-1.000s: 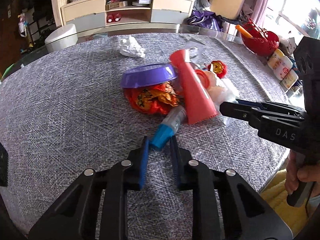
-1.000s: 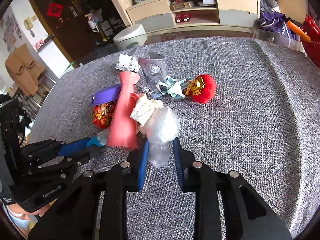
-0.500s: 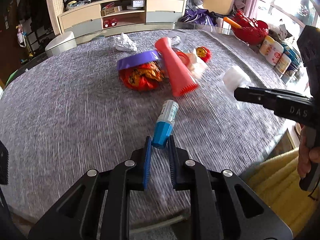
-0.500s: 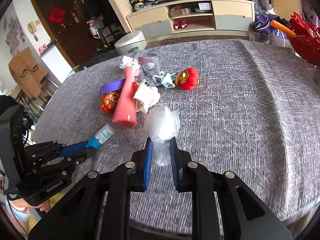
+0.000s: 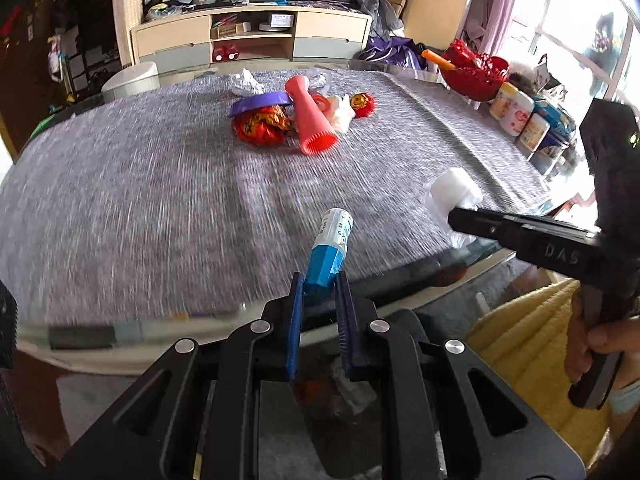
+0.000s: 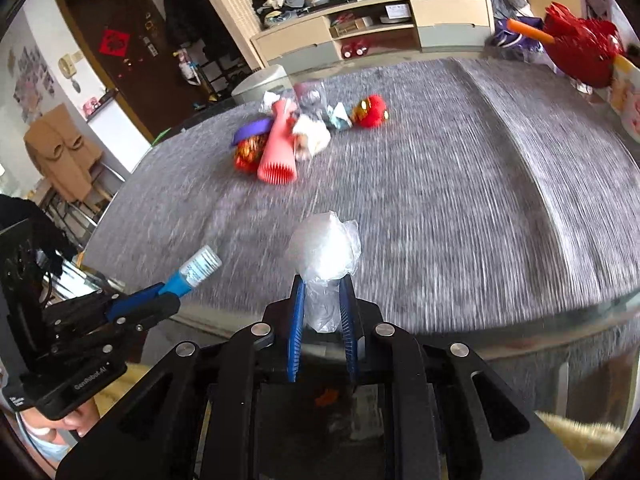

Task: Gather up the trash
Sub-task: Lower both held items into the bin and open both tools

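Left gripper (image 5: 319, 284) pinches blue-capped tube (image 5: 329, 250) — right gripper (image 6: 323, 304) clamps crumpled plastic wrap (image 6: 325, 246).

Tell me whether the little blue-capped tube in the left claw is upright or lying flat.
Neither: the tube is held off the table, tilted, its blue cap pinched in the left claw and its clear end pointing forward and up.

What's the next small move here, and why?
Probably carry both loads down past the near table edge and release there. The left gripper is shut on the blue-capped tube, the right gripper on the plastic wad, and both are off the cloth. A bin isn't clearly visible below.
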The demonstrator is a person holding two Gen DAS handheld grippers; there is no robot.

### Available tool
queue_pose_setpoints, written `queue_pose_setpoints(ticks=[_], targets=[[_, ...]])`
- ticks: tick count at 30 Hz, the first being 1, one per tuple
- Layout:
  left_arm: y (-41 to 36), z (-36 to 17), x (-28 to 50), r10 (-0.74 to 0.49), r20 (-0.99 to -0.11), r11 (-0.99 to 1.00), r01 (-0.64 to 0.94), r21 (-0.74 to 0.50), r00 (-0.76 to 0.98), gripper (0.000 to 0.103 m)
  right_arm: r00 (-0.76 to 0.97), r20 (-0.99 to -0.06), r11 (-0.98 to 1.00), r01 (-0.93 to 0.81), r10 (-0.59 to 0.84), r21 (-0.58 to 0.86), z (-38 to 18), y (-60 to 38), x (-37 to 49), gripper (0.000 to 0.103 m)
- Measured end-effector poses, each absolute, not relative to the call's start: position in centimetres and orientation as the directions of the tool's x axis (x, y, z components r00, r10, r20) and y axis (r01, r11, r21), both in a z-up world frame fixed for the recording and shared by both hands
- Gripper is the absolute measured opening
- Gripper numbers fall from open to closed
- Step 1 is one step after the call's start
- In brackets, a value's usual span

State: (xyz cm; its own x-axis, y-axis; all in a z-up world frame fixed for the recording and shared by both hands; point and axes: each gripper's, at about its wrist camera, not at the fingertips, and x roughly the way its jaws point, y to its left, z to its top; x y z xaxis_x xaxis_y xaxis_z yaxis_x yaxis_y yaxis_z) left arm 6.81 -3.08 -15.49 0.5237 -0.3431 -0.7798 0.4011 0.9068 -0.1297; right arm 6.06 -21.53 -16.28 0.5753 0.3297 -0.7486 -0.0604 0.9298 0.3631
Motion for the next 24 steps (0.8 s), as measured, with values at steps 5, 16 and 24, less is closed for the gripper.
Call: queue_pose_setpoints(ticks=[5,16,24], targets=[[-2.7,-15.1,3.5,-0.354,-0.764,0.907,0.399,-0.138,0.54,0.014,0.573,-0.752,0.933,-0.067,0.325,0.353,-16.2,-21.0,2.9,0.019],[-2.7,-15.8,-1.7,-0.378,-0.775,0.893,0.421,-0.16,0.507,0.014,0.521,-0.786,0.935,-0.069,0.332,0.349,-18.2,-19.7,-0.9,0.019],[-3.3,-20.9,-2.5,-0.366,-0.841,0.893,0.403,-0.199,0.398,0.014,0.45,-0.837,0.943,-0.036,0.31,0.331,-21.3,-19.3,-1.6,0.019]])
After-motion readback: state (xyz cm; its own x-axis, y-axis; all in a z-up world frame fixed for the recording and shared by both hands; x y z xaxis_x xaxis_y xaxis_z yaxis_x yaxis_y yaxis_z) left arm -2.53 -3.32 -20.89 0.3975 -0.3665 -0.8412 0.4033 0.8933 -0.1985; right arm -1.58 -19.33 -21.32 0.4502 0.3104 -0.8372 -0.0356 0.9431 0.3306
